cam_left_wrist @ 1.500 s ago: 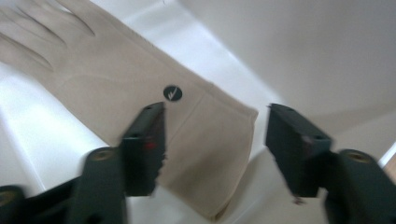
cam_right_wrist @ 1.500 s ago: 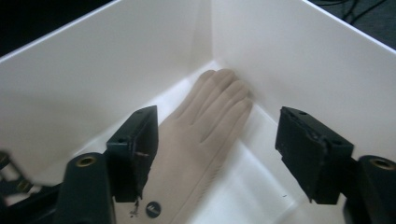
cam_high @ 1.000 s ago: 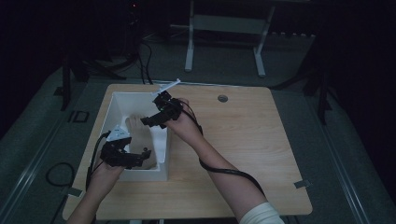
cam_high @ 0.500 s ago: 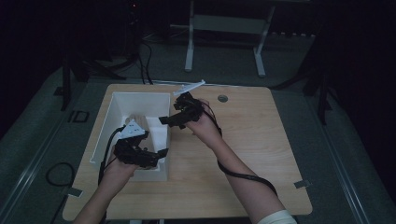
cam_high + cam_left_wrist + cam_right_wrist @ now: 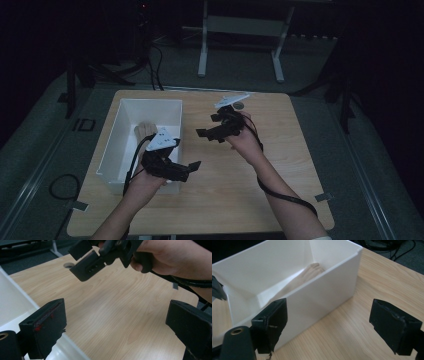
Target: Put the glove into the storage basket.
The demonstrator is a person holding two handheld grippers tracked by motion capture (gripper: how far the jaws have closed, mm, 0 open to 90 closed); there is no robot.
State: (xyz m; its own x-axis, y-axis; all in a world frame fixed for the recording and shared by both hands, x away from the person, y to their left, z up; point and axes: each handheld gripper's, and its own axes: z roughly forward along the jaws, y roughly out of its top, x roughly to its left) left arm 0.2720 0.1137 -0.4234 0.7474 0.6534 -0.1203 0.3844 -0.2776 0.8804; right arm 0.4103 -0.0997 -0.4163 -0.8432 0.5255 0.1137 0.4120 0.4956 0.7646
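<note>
Forearms enter from the near edge of the wooden table (image 5: 280,200), one gripper in each hand. The left gripper (image 5: 186,170) sits nearest, over the near right corner of the white box (image 5: 112,150), its grey three-cornered plate (image 5: 162,139) on top. Its jaws are spread wide and hold nothing; in the left gripper view they frame bare tabletop, with the box's rim low at the left edge.

Farther in, the right gripper (image 5: 206,133) hangs above the open table, just right of the box and apart from it. Its jaws are likewise released and empty, pointing toward the box wall; the left gripper view catches it overhead with the right hand (image 5: 160,257) wrapped around the handle.

Inside the box, toward its far end, lies a pale wooden piece (image 5: 309,272), resting on the floor and leaning toward the far wall. Neither gripper touches it.

Beyond, near the table's far edge, a small round hole (image 5: 239,105) marks the top.
</note>
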